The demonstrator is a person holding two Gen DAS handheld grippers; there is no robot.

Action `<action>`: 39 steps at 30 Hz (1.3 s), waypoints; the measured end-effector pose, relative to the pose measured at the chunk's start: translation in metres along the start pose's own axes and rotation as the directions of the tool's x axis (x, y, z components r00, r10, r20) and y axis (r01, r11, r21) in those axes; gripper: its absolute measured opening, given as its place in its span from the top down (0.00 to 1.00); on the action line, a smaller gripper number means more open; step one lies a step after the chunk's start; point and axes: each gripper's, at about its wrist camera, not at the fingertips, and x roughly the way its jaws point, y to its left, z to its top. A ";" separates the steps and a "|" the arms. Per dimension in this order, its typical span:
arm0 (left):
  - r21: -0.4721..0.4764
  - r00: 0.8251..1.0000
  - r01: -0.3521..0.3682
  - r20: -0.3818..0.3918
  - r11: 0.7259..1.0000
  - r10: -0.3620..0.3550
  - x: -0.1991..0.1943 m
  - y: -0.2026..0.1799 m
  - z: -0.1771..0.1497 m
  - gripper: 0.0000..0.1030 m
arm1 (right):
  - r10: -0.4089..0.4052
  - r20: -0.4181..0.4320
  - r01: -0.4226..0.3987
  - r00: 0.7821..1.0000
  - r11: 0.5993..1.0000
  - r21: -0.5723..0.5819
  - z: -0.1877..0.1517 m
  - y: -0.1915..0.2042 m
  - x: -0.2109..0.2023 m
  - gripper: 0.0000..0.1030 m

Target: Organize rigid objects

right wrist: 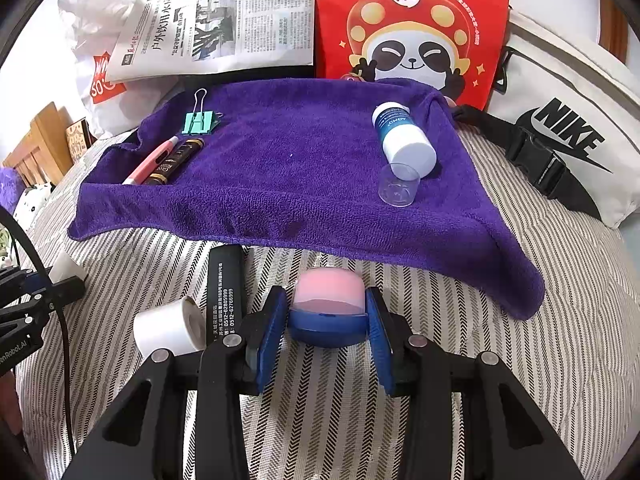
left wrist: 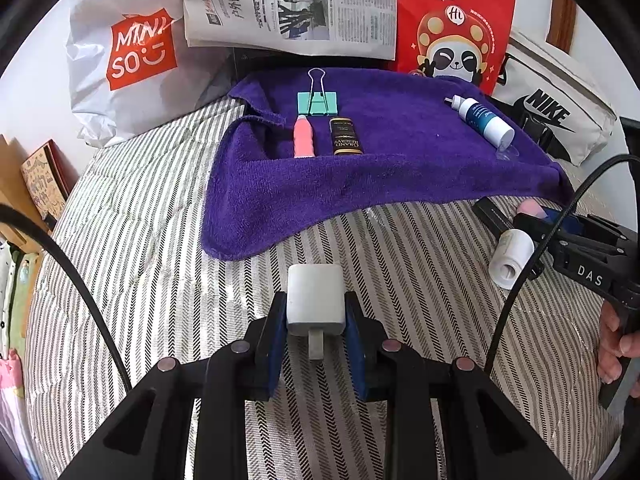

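In the left wrist view my left gripper [left wrist: 316,322] is shut on a white charger plug [left wrist: 315,300], held just above the striped bedcover. My right gripper [right wrist: 326,314] is shut on a small jar [right wrist: 327,300] with a pink top and a blue base, low over the cover by the towel's near edge. The purple towel [right wrist: 296,184] carries a green binder clip [right wrist: 199,122], a pink pen [right wrist: 154,158], a black-and-gold tube [right wrist: 176,160], a white-and-blue bottle [right wrist: 402,140] lying down and a clear cap [right wrist: 398,184]. The right gripper [left wrist: 540,216] also shows at the right edge of the left wrist view.
A black box [right wrist: 226,292] and a white roll [right wrist: 168,330] lie on the striped cover [right wrist: 540,340] left of my right gripper. Behind the towel stand a newspaper [right wrist: 224,20], a red panda bag [right wrist: 412,20], a white Miniso bag [left wrist: 136,52] and a Nike pouch [right wrist: 568,132].
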 end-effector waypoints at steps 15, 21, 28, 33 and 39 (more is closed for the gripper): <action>-0.002 1.000 -0.004 0.015 1.000 0.004 -0.001 -0.001 -0.002 0.75 | 0.009 0.001 -0.009 1.000 1.000 0.007 0.000 0.000 0.000 0.61; 0.008 0.999 -0.013 0.053 1.000 0.012 -0.004 -0.004 -0.008 0.75 | 0.007 0.002 -0.007 1.000 1.000 0.005 0.000 0.000 0.000 0.61; 0.005 0.999 -0.012 0.053 1.000 0.012 -0.004 -0.005 -0.007 0.75 | -0.006 0.003 0.006 1.000 1.000 -0.004 -0.001 0.002 0.000 0.61; 0.009 0.998 -0.020 0.054 1.000 0.020 -0.004 -0.005 -0.007 0.75 | -0.002 0.004 0.002 1.000 1.000 -0.001 -0.001 0.001 0.000 0.61; 0.020 0.998 -0.034 0.056 0.999 0.032 -0.004 -0.008 -0.008 0.75 | -0.005 0.004 0.005 1.000 1.000 -0.004 -0.001 0.002 0.000 0.61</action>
